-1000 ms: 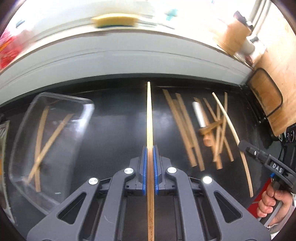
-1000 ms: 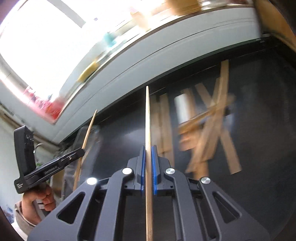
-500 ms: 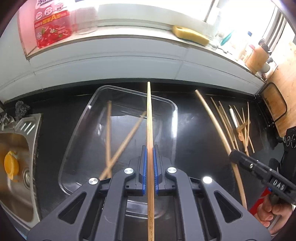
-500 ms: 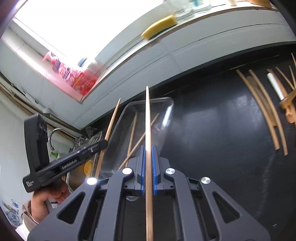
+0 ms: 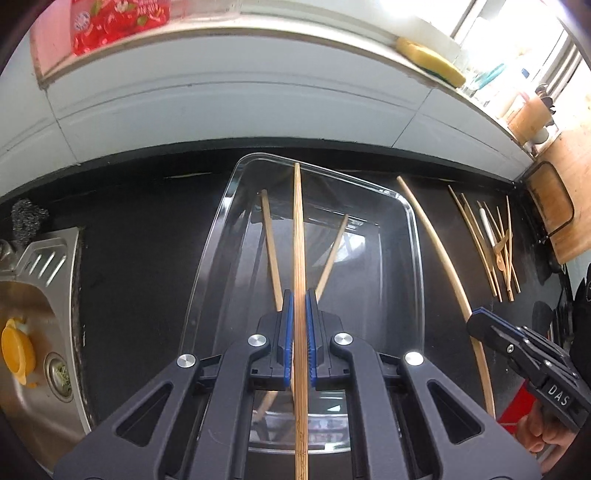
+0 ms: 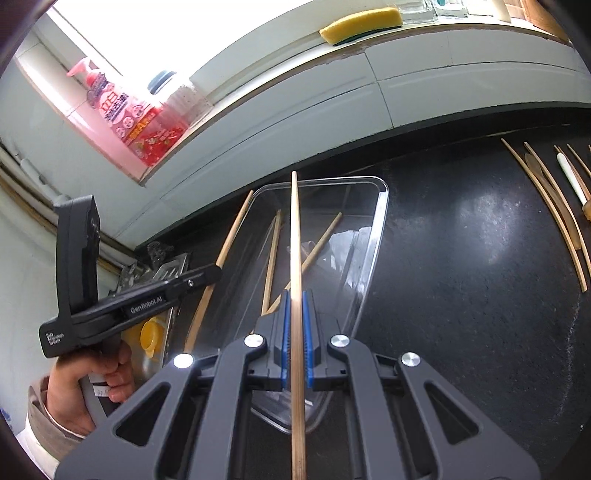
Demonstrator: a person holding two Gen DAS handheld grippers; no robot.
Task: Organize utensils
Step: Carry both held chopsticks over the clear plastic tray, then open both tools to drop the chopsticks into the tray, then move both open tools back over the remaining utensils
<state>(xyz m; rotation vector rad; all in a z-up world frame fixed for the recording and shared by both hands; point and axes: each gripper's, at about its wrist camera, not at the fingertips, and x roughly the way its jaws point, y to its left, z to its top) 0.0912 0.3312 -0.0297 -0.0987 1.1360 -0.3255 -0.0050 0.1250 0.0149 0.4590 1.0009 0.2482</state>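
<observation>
My left gripper (image 5: 299, 295) is shut on a bamboo chopstick (image 5: 298, 229) that runs straight ahead over a clear plastic tray (image 5: 410, 229). Two chopsticks (image 5: 271, 251) lie crossed inside the tray. My right gripper (image 6: 294, 295) is shut on another chopstick (image 6: 294, 229), held above the same tray (image 6: 373, 243). In the left wrist view the right gripper (image 5: 480, 325) shows at the right with its chopstick (image 5: 439, 236) outside the tray's right wall. In the right wrist view the left gripper (image 6: 210, 275) shows at the left, a hand (image 6: 92, 380) on its handle.
Several loose chopsticks and a white-handled utensil (image 5: 491, 240) lie on the black counter at the far right. A steel sink (image 5: 33, 332) with a yellow plug sits at the left, a steel scourer (image 5: 27, 225) behind it. A yellow sponge (image 6: 360, 24) and bottles stand on the sill.
Both grippers have swung left from the loose pile to the clear tray, each carrying its chopstick. The tray has come to the middle of both views; the pile has slid to the far right.
</observation>
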